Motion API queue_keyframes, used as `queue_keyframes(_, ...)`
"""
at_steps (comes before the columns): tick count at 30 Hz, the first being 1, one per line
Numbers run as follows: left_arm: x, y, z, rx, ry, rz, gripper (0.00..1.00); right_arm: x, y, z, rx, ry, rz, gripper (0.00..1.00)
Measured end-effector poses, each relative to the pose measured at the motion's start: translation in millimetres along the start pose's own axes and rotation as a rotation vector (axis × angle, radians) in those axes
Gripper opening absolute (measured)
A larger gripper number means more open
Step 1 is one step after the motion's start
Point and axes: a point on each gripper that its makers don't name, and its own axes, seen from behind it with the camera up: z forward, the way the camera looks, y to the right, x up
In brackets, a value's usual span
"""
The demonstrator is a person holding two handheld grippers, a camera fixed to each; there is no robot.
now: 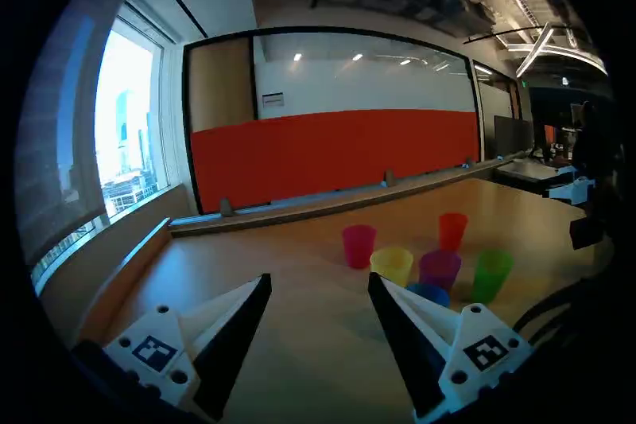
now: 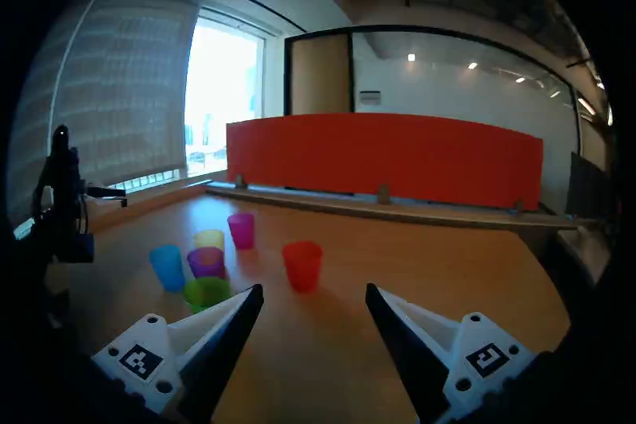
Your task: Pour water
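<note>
Left gripper [image 1: 319, 278] & right gripper [image 2: 314, 287]: jaws spread, empty. Cups [image 1: 439, 269] bunched on desk [image 1: 318, 360], 1 o'clock from left gripper. We could knock neighbours grabbing one, bc they're packed tight.

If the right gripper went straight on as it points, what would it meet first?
Probably the red cup, almost dead ahead of the open right gripper; depth is unclear.

Daylight is pouring through a tall window [image 2: 224, 94], and a pale blind [image 2: 127, 98] is covering the pane beside it. A long red partition [image 1: 334, 149] is running along the far edge of the wooden table [image 1: 318, 344]. Strip lights [image 1: 548, 46] are glowing on the dark ceiling.
</note>
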Motion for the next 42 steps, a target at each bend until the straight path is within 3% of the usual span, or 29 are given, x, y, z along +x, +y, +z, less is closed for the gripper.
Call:
queue_keyframes(12, 25.7, 4.4, 0.9, 0.077, 0.109, -0.094, 0.9, 29.9, 34.8, -10.9, -0.204, 0.164, 0.019, 1.0)
queue_keyframes(18, 21.4, 10.5, 7.8, 0.098, 0.116, -0.147, 0.9, 44.6, 46.1, -16.4, -0.278, 0.233, 0.007, 1.0)
queue_keyframes(24, 20.5, 21.9, 16.1, 0.102, 0.137, -0.144, 0.9, 49.0, 51.6, -16.6, -0.323, 0.256, 0.022, 1.0)
queue_keyframes(30, 25.8, 27.1, 23.7, 0.134, 0.166, -0.119, 0.9, 41.5, 55.1, -10.7, -0.336, 0.251, 0.036, 1.0)
queue_keyframes(42, 29.5, 36.2, 31.0, 0.196, 0.219, -0.116, 0.9, 37.8, 55.9, -5.7, -0.361, 0.26, 0.067, 1.0)
